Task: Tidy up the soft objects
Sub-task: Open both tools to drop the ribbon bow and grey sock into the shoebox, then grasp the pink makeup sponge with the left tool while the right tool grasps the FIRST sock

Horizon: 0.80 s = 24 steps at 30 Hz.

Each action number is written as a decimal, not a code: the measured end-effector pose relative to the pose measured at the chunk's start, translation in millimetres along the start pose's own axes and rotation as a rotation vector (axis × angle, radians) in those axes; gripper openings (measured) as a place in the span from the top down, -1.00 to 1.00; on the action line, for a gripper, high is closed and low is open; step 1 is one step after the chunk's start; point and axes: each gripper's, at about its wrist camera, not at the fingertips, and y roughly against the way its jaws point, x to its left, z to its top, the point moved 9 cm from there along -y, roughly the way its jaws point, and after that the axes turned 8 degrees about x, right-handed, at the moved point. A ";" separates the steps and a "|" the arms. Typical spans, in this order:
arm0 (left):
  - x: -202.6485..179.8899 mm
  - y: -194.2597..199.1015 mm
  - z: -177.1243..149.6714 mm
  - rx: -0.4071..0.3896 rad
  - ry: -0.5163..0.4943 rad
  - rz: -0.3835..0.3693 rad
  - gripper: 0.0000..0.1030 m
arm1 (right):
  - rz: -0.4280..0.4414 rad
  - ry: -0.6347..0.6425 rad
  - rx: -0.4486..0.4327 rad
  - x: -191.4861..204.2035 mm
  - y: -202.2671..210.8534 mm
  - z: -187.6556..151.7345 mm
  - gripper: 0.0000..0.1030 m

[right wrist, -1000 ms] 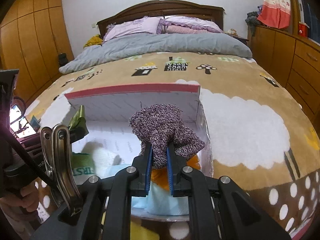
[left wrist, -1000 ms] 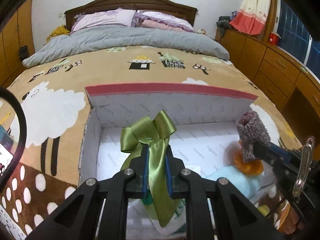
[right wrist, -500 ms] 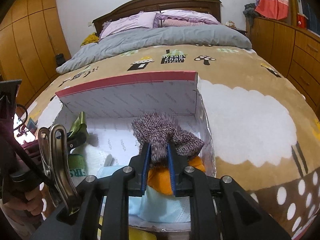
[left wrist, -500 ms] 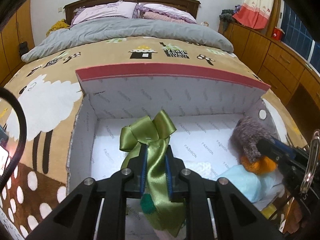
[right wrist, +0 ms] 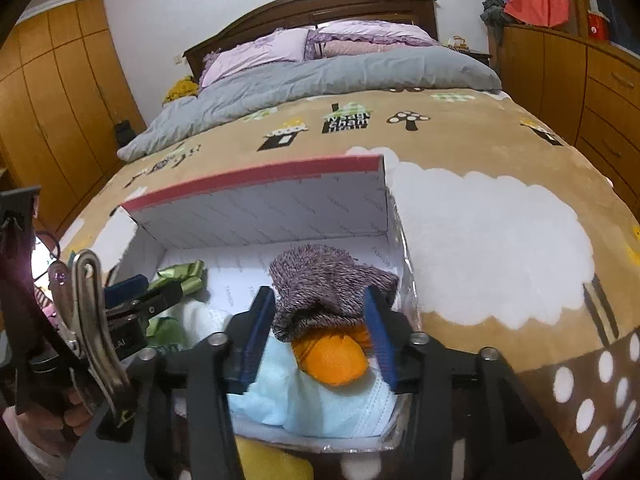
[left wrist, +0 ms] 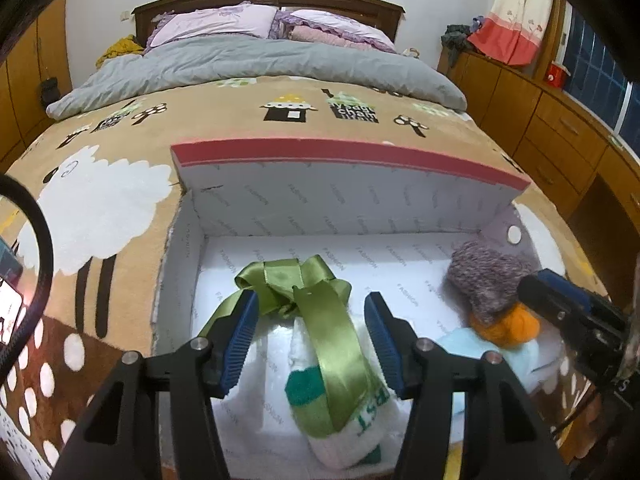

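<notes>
Bedspread (left wrist: 120,200) holds box (left wrist: 352,204); both jaws apart, green ribbon (left wrist: 320,312), purple sock (right wrist: 328,284) released inside.

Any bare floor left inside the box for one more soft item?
Yes: the white floor between the green ribbon and the purple knit piece, up to the back wall. The near half is crowded: white sock, orange ball, light blue cloth.
</notes>
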 end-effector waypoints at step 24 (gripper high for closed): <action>4.6 75.2 -50.7 -0.002 -0.030 -0.037 -0.14 | 0.022 0.067 -0.051 24.3 86.7 -50.4 -0.07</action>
